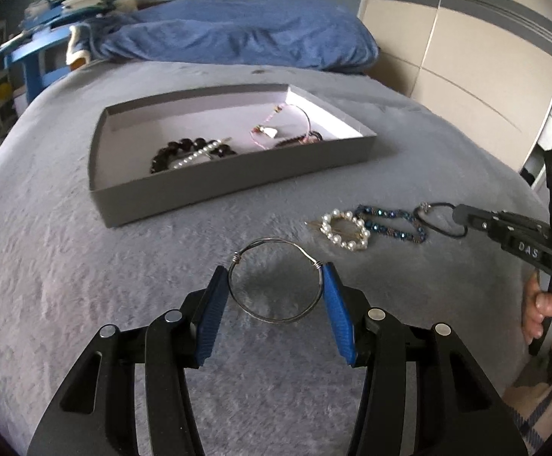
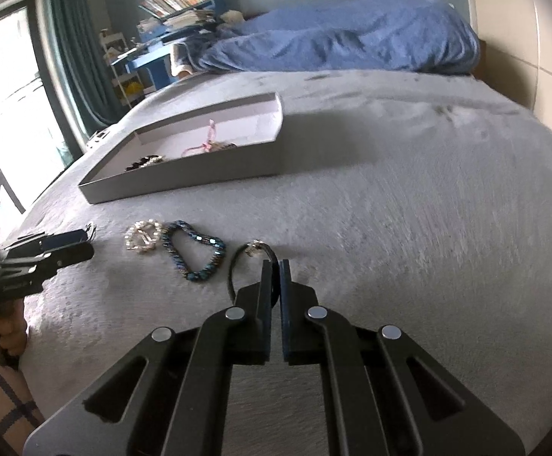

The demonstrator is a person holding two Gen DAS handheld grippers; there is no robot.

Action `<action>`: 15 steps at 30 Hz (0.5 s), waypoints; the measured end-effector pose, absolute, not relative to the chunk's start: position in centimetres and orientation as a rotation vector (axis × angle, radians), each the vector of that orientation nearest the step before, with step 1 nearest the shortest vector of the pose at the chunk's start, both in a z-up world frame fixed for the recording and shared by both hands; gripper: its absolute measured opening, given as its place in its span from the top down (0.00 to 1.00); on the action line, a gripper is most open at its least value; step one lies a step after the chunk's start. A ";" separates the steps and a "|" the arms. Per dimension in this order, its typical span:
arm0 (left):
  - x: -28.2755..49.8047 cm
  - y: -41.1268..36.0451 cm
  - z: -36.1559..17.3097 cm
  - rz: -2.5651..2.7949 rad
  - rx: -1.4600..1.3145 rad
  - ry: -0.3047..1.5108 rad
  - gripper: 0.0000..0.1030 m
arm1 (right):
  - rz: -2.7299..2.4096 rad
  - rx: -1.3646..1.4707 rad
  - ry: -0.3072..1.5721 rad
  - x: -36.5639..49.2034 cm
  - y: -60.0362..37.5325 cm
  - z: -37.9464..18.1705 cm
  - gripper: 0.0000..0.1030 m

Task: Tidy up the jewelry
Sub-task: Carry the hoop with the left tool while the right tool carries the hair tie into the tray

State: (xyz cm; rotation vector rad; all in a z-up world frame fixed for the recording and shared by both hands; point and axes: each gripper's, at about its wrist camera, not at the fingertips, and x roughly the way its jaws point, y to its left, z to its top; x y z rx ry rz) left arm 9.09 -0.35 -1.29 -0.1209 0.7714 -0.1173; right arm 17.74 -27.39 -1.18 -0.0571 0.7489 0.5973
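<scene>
A thin wire bangle (image 1: 275,281) is pinched across its width between the left gripper (image 1: 275,277) pads; squeezing should be kept light. A black cord bracelet (image 2: 243,266) is nipped in the right gripper (image 2: 275,266). Beyond both jaws, the grey tray (image 1: 215,193) should be approached over its near wall.

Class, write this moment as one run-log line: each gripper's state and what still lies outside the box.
left gripper: around wire bangle | right gripper: shut on black cord bracelet | outside grey box: pearl ring, blue beaded bracelet
</scene>
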 end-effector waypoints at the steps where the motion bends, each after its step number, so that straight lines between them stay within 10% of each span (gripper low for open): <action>1: 9.0 -0.3 -1.2 -0.114 -0.122 0.768 0.50 | 0.605 -0.062 0.744 17.6 -27.2 -0.9 0.96; 15: 8.8 -0.5 -0.9 -0.120 -0.118 0.757 0.50 | 0.710 0.028 0.656 20.2 -26.8 5.9 0.96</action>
